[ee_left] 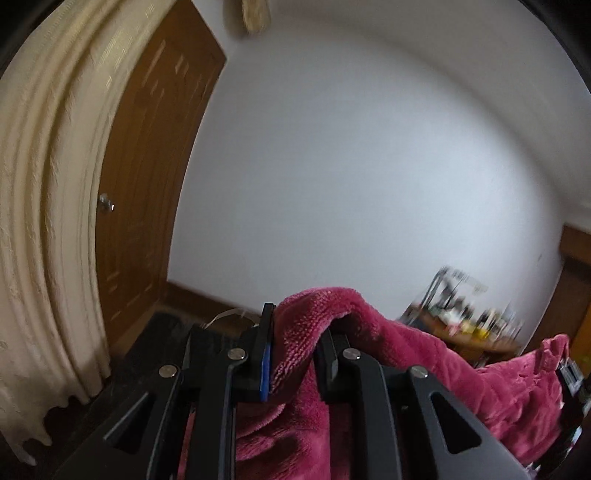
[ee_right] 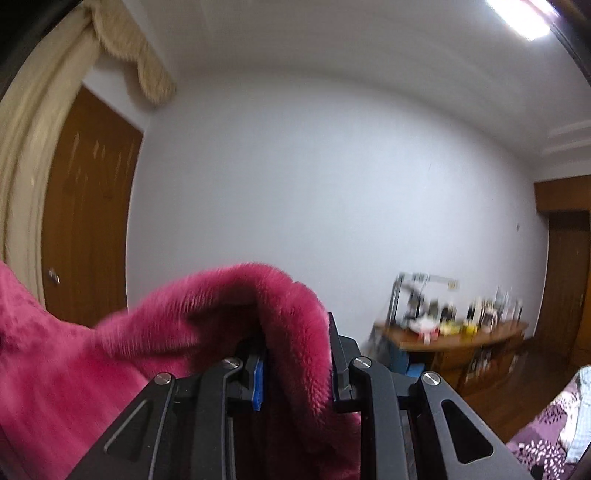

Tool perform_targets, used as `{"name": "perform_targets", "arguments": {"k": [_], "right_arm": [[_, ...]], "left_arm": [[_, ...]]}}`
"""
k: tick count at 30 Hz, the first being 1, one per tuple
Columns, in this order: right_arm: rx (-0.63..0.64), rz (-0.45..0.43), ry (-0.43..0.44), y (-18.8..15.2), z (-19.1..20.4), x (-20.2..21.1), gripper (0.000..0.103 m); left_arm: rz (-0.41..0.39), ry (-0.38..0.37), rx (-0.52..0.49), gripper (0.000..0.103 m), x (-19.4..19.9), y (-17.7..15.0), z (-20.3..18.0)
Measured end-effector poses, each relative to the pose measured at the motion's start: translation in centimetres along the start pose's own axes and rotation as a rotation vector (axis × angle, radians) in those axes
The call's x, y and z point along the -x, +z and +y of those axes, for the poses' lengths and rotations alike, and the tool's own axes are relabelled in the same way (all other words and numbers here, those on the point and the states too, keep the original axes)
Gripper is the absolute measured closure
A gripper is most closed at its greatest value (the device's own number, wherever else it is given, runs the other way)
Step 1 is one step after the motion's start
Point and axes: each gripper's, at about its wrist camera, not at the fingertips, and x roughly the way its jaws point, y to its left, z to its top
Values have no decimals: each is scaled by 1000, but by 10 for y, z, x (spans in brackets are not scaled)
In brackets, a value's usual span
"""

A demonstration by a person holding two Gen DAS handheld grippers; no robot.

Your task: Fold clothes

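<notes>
Room: a plain white wall fills both views, with a brown panelled wooden door at the left and a cream curtain in heavy vertical folds beside it.
Far corner: a low wooden cabinet with small bottles and boxes on top, too blurred to name.
Garment: a magenta fleece garment, thick and fuzzy, with short raised pile; it is held up in the air and stretches between the two grippers.
Left gripper: black, angular, with silver pivot screws and a blue pad on one finger; narrow, pinching a rolled edge of the fleece, which humps over the fingers and falls away below.
Right gripper: same build; nearly closed, clamped on a thick fold that arches above the jaws.
Left wrist view only: a round metal door knob, the curtain's ragged lower hem and a dark surface under the gripper.
Right wrist view only: a bright ceiling light, a fringed curtain valance, and purple floral bedding at the lower right.
</notes>
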Motion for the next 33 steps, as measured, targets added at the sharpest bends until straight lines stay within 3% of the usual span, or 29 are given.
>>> {"name": "perform_targets", "arguments": {"k": [4,8,11,14,20,21,24,29,33], "right_arm": [[-5,150,-1,-38,0,-68,78],[-24,304,-14,-124,-11,-125,79],[-27,408,-12,-162,-3,-175,78],[-26,508,6,-201,28,-202,79],[-49,724,32,-265,20,-268,77],[-57,757,31,-275,21,-273,71],[-78,793,31,-284,16,-272,33],[-62,806,48,-295,5,-264,31],[18,817,70,-301,2,-254,31]], "left_arm": [[123,39,-25,82,-76,-22,0],[239,66,-41,82,-149,-44,3],[318,88,-78,82,-202,-64,4],[403,115,-102,82,-251,-87,8],[558,179,-120,82,-325,-130,19],[584,195,-122,81,-334,-137,23],[635,241,-131,81,-352,-153,32],[665,284,-163,80,-357,-166,42],[642,314,-237,80,-343,-163,39]]}}
